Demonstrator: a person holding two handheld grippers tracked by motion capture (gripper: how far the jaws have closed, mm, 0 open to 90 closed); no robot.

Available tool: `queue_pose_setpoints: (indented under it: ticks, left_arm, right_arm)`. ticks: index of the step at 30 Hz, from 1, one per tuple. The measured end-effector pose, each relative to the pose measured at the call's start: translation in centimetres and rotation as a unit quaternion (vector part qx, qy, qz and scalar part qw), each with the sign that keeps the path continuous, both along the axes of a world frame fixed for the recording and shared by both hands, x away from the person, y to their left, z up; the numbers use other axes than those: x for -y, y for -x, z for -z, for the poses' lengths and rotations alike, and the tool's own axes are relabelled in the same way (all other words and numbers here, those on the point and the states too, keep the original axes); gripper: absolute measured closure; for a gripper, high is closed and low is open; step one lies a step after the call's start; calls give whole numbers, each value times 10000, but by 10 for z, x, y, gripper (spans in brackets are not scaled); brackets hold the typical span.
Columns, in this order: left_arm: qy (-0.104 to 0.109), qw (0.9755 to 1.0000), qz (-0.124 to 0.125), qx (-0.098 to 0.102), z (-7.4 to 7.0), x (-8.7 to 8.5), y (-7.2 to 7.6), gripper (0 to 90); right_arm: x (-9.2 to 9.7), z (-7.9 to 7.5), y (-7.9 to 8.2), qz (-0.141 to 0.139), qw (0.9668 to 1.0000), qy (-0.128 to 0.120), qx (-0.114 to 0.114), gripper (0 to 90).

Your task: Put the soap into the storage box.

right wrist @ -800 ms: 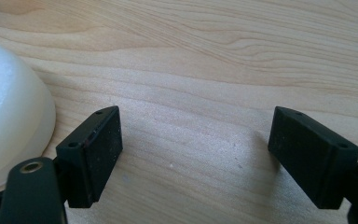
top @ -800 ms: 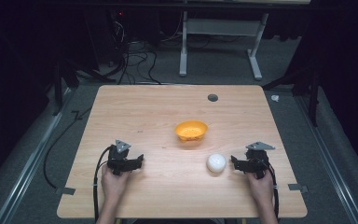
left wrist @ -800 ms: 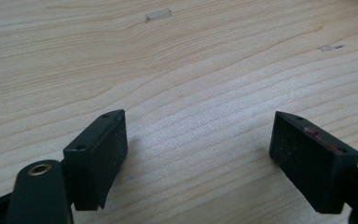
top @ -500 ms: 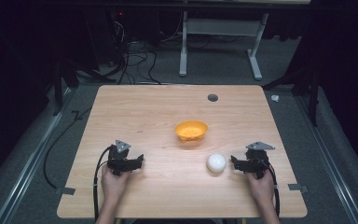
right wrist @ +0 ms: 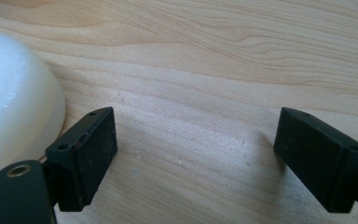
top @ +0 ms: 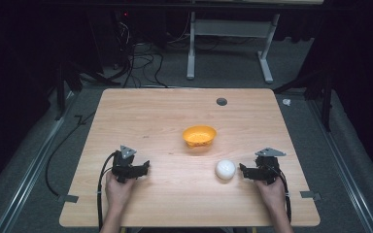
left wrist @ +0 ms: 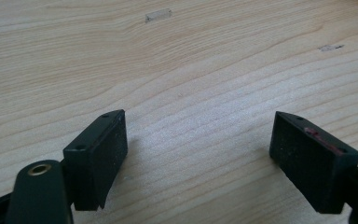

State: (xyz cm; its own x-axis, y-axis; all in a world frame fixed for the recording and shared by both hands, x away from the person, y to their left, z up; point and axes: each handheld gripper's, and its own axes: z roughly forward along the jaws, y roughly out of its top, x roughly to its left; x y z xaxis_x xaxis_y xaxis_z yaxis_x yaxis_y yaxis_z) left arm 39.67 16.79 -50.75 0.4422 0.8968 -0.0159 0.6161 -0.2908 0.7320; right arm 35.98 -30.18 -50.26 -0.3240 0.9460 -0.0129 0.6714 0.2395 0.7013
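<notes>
An orange bowl (top: 199, 136) sits upright near the middle of the wooden table (top: 150, 111). A white rounded object (top: 225, 169), like an upturned bowl, rests in front of it to the right; it also fills the left edge of the right gripper view (right wrist: 14, 112). My right gripper (top: 243, 171) lies on the table just right of the white object, open, with bare wood between its jaws (right wrist: 196, 154). My left gripper (top: 144, 168) rests at the front left, open over bare wood (left wrist: 198, 156).
A dark round hole (top: 221, 101) sits near the table's far edge. Small tape marks (left wrist: 158, 15) lie on the wood ahead of the left gripper. Cables and a white desk frame (top: 230, 29) stand on the floor beyond the table.
</notes>
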Motion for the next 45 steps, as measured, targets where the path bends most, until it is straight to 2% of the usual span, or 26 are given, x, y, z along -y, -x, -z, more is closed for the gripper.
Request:
queue_pose_setpoints:
  ticks: [5, 7, 15, 25, 29, 34, 36, 40, 45]
  left_arm:
    - [1, 10000, -6, -2, 0, 0, 0, 194]
    - [2, 10000, -7, -1, 0, 0, 0, 194]
    - [1, 10000, -6, -1, 0, 0, 0, 194]
    - [3, 10000, -9, 0, 0, 0, 0, 194]
    - [1, 10000, -14, -1, 0, 0, 0, 194]
    - [0, 10000, -14, 0, 0, 0, 0, 194]
    - [0, 10000, -16, 0, 0, 0, 0, 194]
    - [0, 10000, -16, 0, 0, 0, 0, 194]
    - [0, 10000, -17, 0, 0, 0, 0, 193]
  right_arm:
    - [-3, -1, 1, 224, 9997, -16, 25, 181]
    - [-2, -2, 1, 208, 9997, -87, 14, 199]
    - [-2, -17, 6, 187, 9990, -312, 240, 210]
    - [-8, -33, 21, -78, 9967, -614, 518, 217]
    - [-18, -38, 28, -226, 9972, -428, 576, 217]
    - [-29, -42, 35, -467, 9954, -496, 669, 212]
    - [-34, -44, 36, -558, 9951, -499, 650, 209]
    - [-46, -43, 35, -824, 9944, -276, 608, 199]
    - [-56, -37, 30, -1017, 9933, -304, 467, 179]
